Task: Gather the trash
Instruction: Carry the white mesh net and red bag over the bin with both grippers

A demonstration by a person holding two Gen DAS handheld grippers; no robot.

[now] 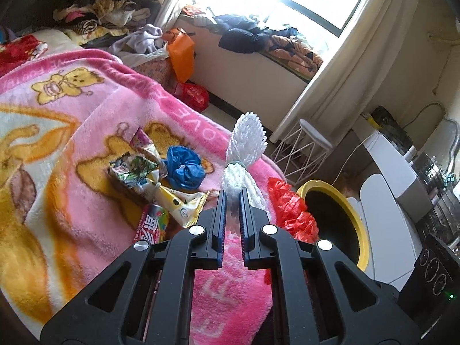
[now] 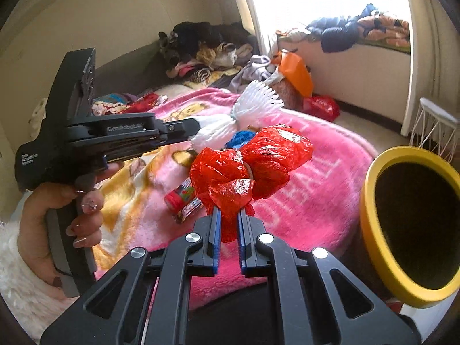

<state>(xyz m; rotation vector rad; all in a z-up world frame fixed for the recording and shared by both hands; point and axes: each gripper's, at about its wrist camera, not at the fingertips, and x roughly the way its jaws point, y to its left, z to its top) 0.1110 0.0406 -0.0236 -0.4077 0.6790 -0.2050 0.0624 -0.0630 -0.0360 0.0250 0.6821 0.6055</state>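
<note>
My left gripper (image 1: 232, 193) is shut on a white foam net sleeve (image 1: 245, 146), held up above the pink blanket (image 1: 86, 132); the same white foam net sleeve (image 2: 244, 115) sticks out of the left gripper (image 2: 193, 132) in the right wrist view. My right gripper (image 2: 229, 213) is shut on a crumpled red plastic bag (image 2: 247, 166), also seen as the red plastic bag (image 1: 290, 210) at the blanket's edge. On the blanket lie a blue plastic wad (image 1: 184, 166), snack wrappers (image 1: 135, 169), a yellow wrapper (image 1: 181, 204) and a small colourful can (image 1: 153, 224). The yellow-rimmed bin (image 2: 371, 207) stands to the right.
A hand (image 2: 57, 218) holds the left gripper's handle. Clothes are piled at the bed's far end (image 1: 95, 14) and on the window ledge (image 1: 258, 34). An orange bag (image 1: 181, 51), a red bag (image 1: 195, 95), a white wire stool (image 1: 304, 143) and white furniture (image 1: 388, 172) stand around the bed.
</note>
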